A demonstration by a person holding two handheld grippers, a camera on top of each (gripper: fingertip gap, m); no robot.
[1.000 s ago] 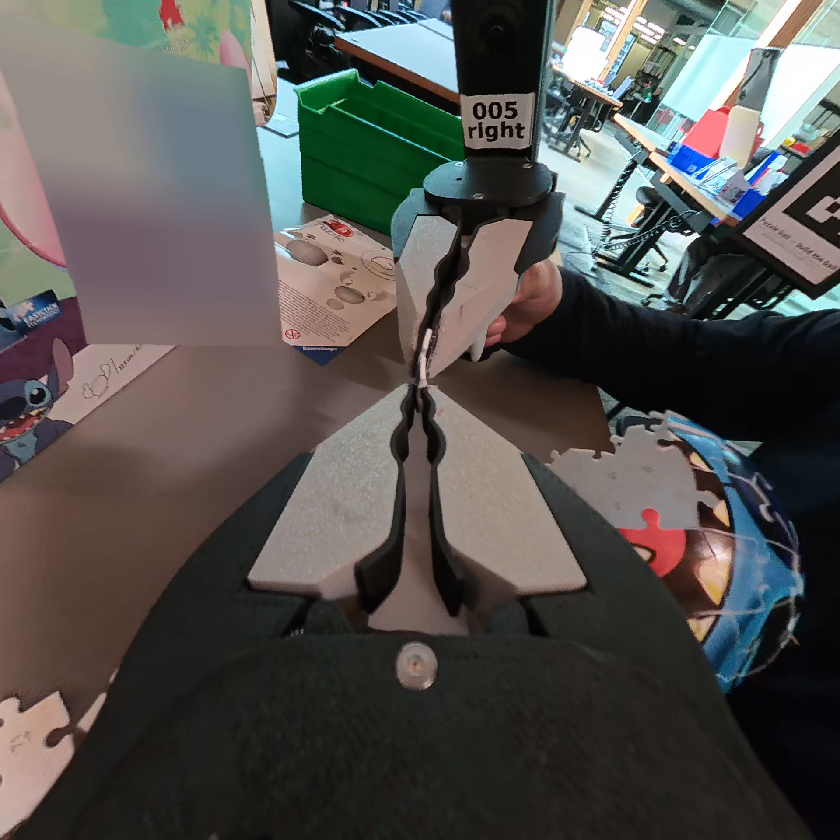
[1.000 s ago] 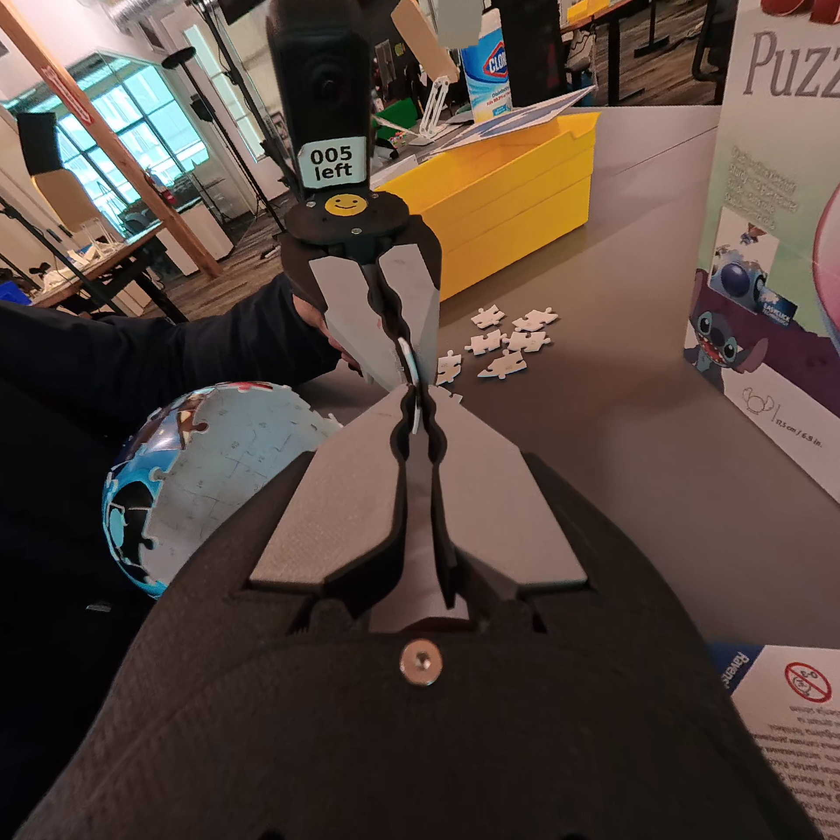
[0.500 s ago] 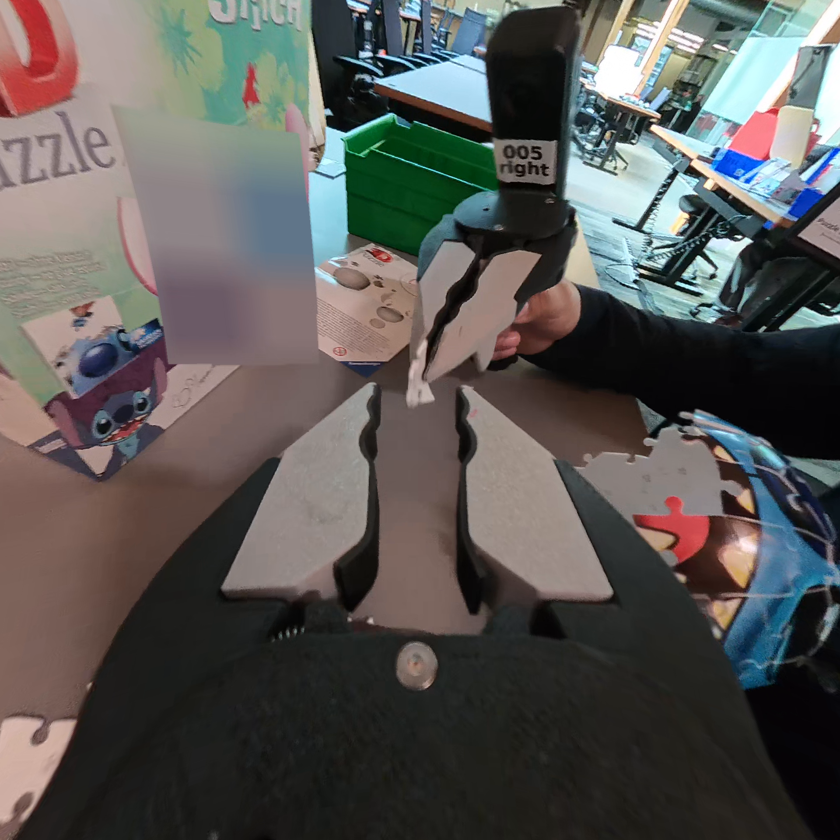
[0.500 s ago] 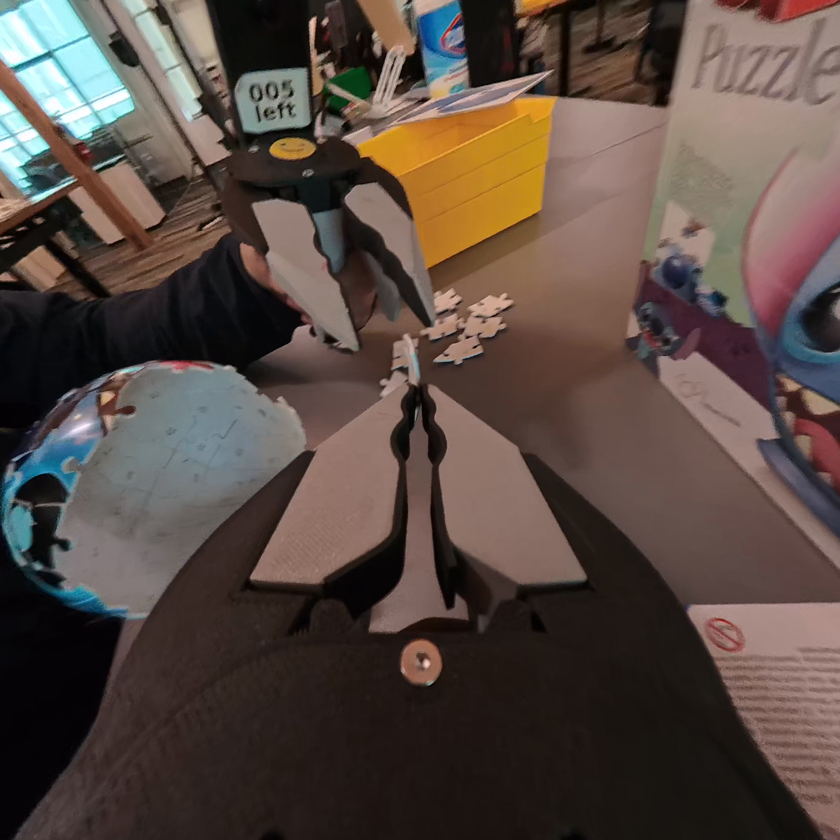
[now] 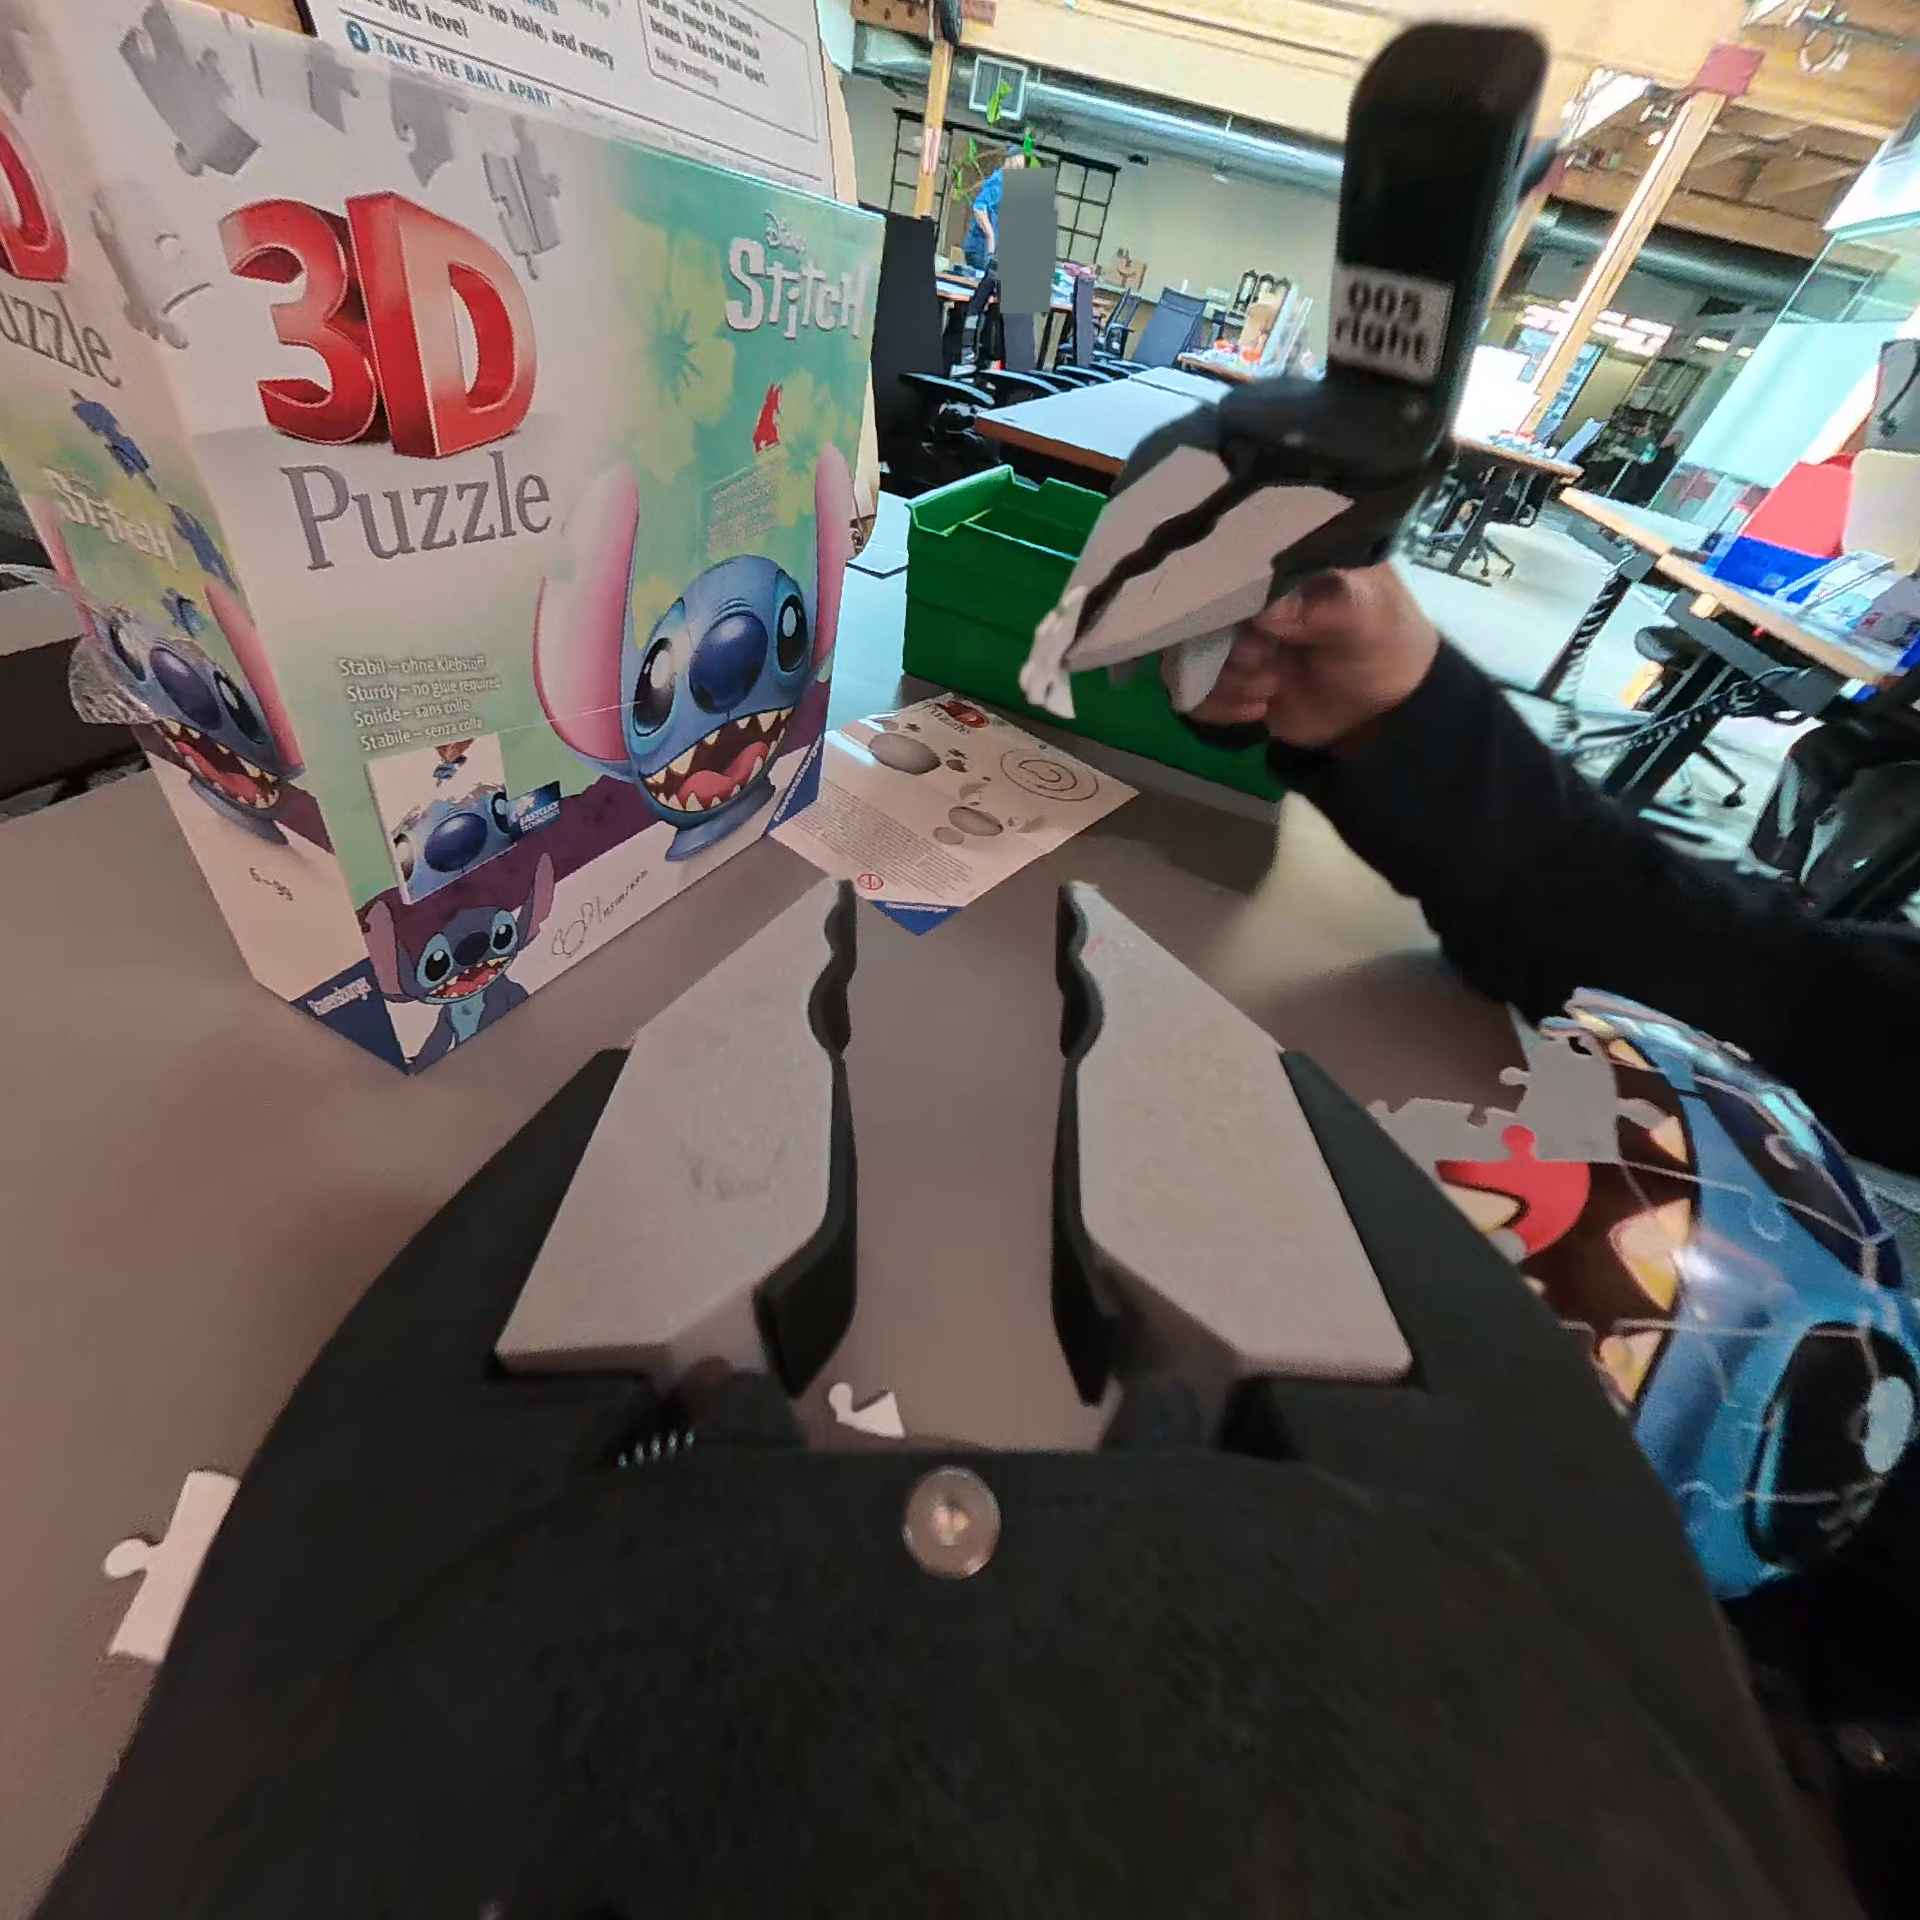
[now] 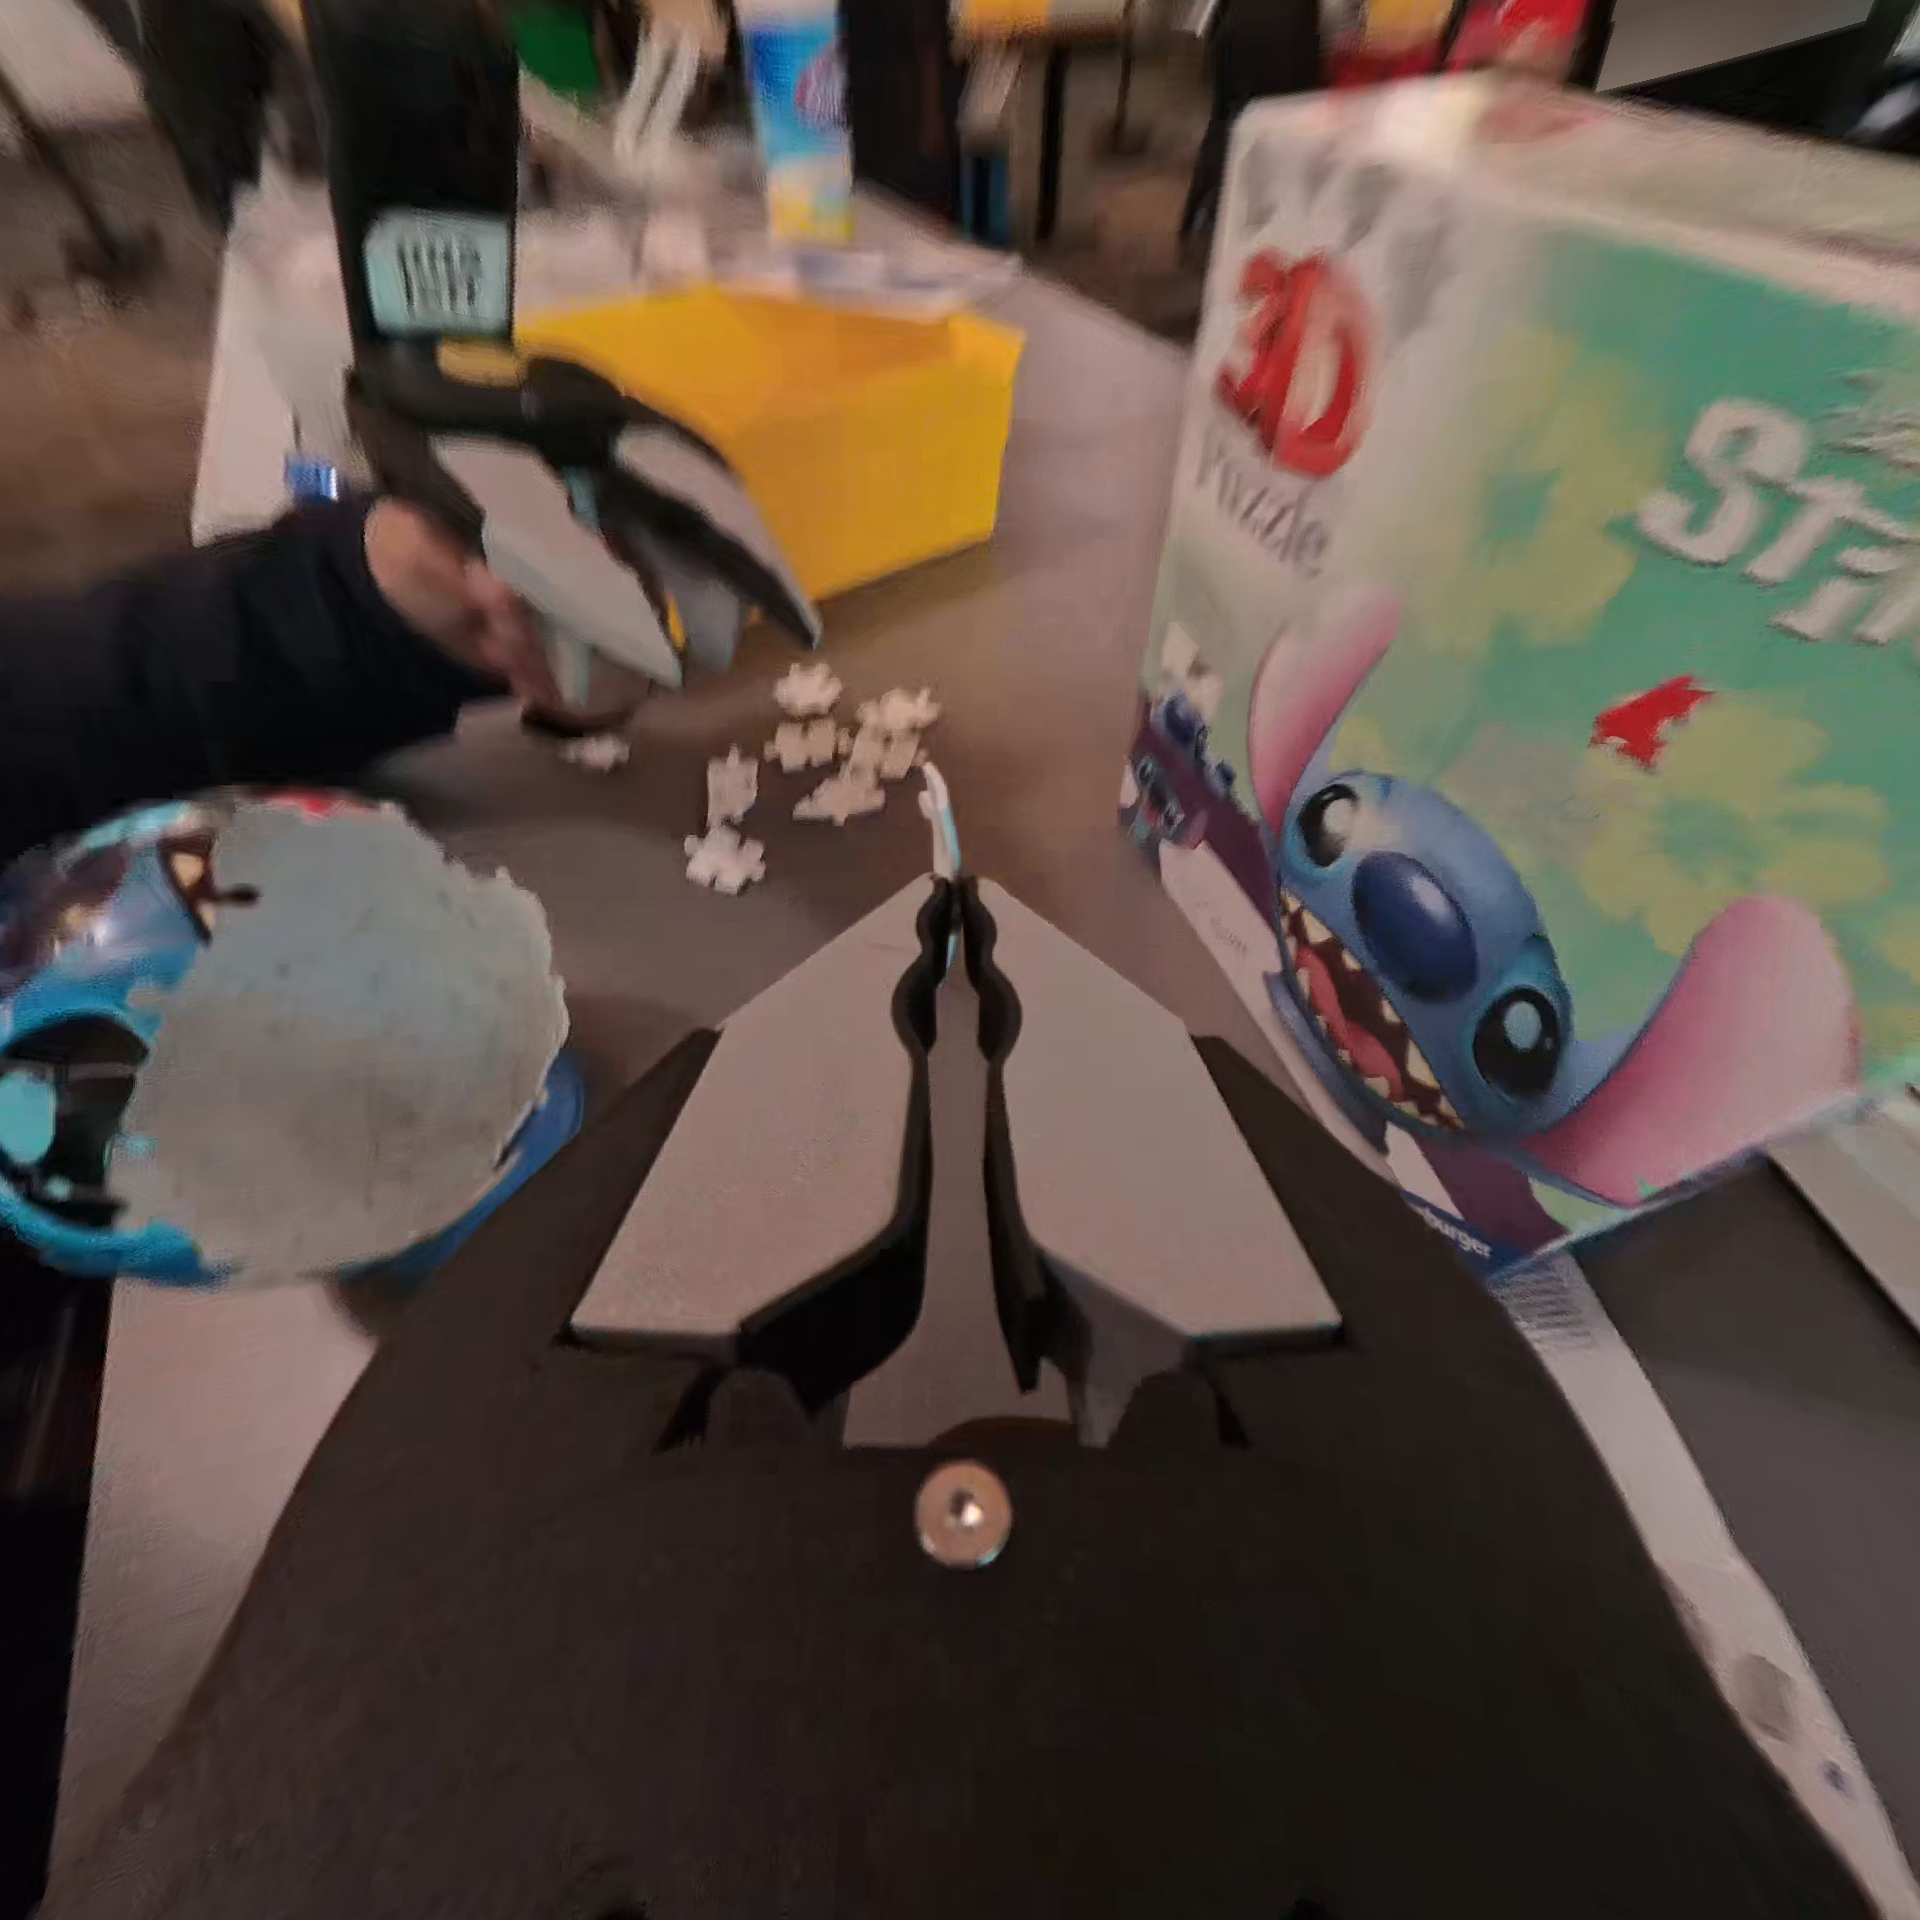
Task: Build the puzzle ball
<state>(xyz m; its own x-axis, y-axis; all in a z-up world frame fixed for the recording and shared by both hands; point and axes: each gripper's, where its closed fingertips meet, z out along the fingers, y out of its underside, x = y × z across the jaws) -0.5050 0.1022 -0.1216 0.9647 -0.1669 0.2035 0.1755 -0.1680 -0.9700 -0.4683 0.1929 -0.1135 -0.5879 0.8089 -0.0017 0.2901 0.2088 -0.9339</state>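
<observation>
The half-built puzzle ball (image 5: 1704, 1288) lies on the grey table (image 5: 208, 1143) at the right of the left wrist view, blue outside, with an open grey inside in the right wrist view (image 6: 312, 1039). My left gripper (image 5: 954, 904) is open and empty over the table; it also shows in the right wrist view (image 6: 738, 649). My right gripper (image 6: 951, 888) is shut on a thin puzzle piece (image 6: 940, 821) that sticks out past its tips. It shows raised in the left wrist view (image 5: 1060, 649) with the piece (image 5: 1044, 675) at its tip. Several loose pieces (image 6: 821, 758) lie ahead.
The puzzle box (image 5: 447, 582) stands at the left, and at the right of the right wrist view (image 6: 1558, 675). An instruction sheet (image 5: 956, 805) lies before a green bin (image 5: 997, 592). A yellow bin (image 6: 831, 436) stands behind the loose pieces. A loose piece (image 5: 166, 1569) lies near the left gripper. Left tips to right tips: about 11 centimeters.
Both grippers held the piece together. My left gripper has opened and let go, and the two have drawn apart. My right gripper has lifted away with the piece.
</observation>
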